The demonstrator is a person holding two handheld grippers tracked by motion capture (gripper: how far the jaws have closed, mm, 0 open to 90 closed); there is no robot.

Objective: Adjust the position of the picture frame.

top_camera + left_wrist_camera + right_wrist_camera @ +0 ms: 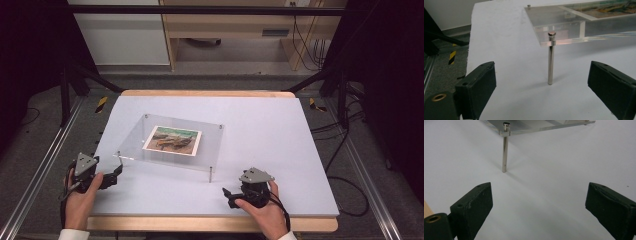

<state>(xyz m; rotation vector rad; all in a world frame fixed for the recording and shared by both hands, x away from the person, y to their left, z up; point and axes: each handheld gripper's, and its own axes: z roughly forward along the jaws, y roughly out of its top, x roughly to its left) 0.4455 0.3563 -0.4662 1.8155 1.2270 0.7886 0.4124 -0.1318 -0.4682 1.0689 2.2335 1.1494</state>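
Left gripper (116, 172): held in the person's left hand (82, 197) at the near-left edge of the table, level, pointing right toward the stand. Jaws spread wide, nothing between them.
Left gripper, own view (541, 92): both black jaws stand far apart, resting over bare white surface. The near-left leg (551, 60) of the stand rises straight ahead between them, well clear of both pads.
Table cover (280, 135): pale sheet over a wooden top, wood showing along the front and back edges.
Acrylic stand (135, 135): clear plate raised on four thin metal legs, sitting left of the table's centre, level.
Picture (172, 139): printed card with a white border, seen through the clear plate in its middle; whether it lies on or under the plate cannot be told.
Near-right leg (210, 173): upright, capped at the plate's corner, foot on the sheet.
Right gripper (229, 195): held in the person's right hand (265, 212) at the near edge, right of the stand, pointing left. Jaws spread wide, empty.
Right gripper, own view (539, 210): leg (504, 151) stands ahead, left of centre, apart from both jaws.
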